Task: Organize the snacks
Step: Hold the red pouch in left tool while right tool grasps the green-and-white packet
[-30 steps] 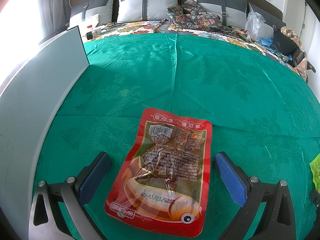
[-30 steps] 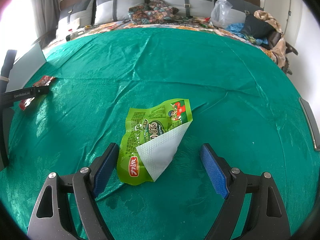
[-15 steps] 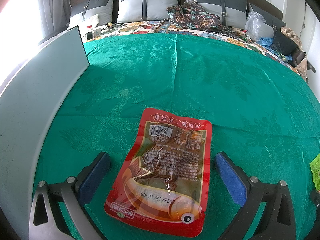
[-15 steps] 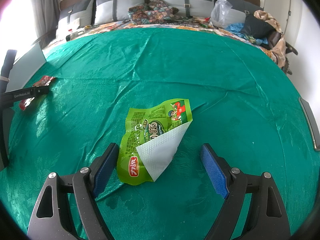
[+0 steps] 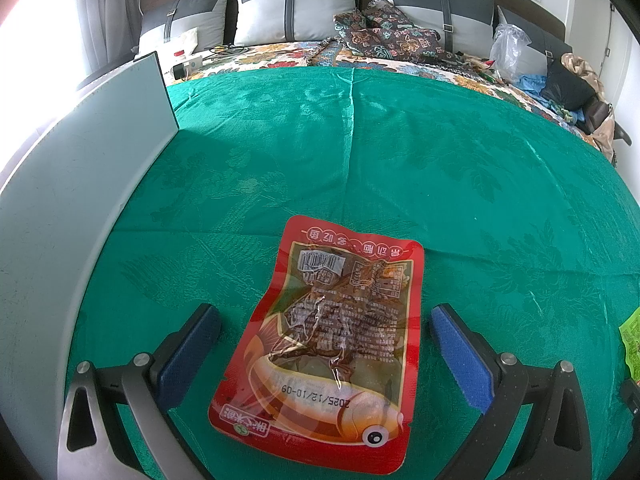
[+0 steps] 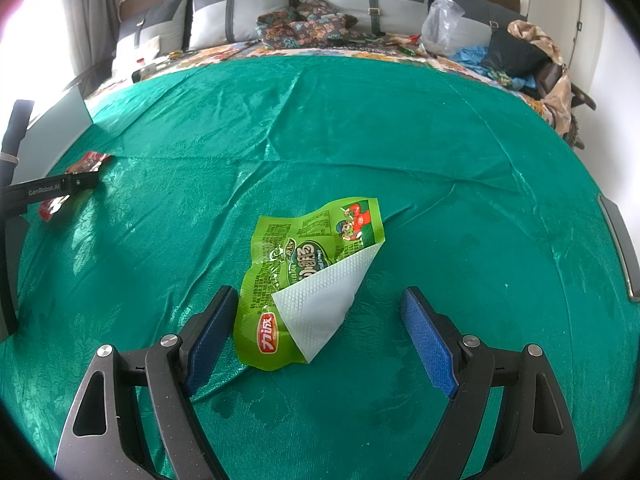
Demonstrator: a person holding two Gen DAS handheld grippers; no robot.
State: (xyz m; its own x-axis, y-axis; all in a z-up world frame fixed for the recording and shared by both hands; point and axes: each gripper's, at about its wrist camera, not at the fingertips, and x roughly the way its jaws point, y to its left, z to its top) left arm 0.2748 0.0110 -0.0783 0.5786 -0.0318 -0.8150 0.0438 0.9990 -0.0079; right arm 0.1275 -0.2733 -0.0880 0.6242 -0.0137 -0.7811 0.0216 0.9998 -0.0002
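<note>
A red snack packet (image 5: 336, 340) with a fish picture lies flat on the green cloth (image 5: 360, 160). My left gripper (image 5: 324, 356) is open, with one finger on each side of the packet. A green snack packet (image 6: 308, 276), one corner folded over showing its white inside, lies on the cloth in the right wrist view. My right gripper (image 6: 316, 332) is open around its near end. The red packet (image 6: 76, 176) and the left gripper (image 6: 52, 190) also show at the far left of the right wrist view. The green packet's edge (image 5: 630, 340) shows at the right of the left wrist view.
A pale grey upright panel (image 5: 72, 184) runs along the left side of the cloth. A grey edge (image 6: 620, 248) sits at the cloth's right side. Pillows (image 5: 296, 4), patterned fabric (image 5: 384, 36), a plastic bag (image 6: 444, 28) and clothes (image 6: 532, 56) lie at the back.
</note>
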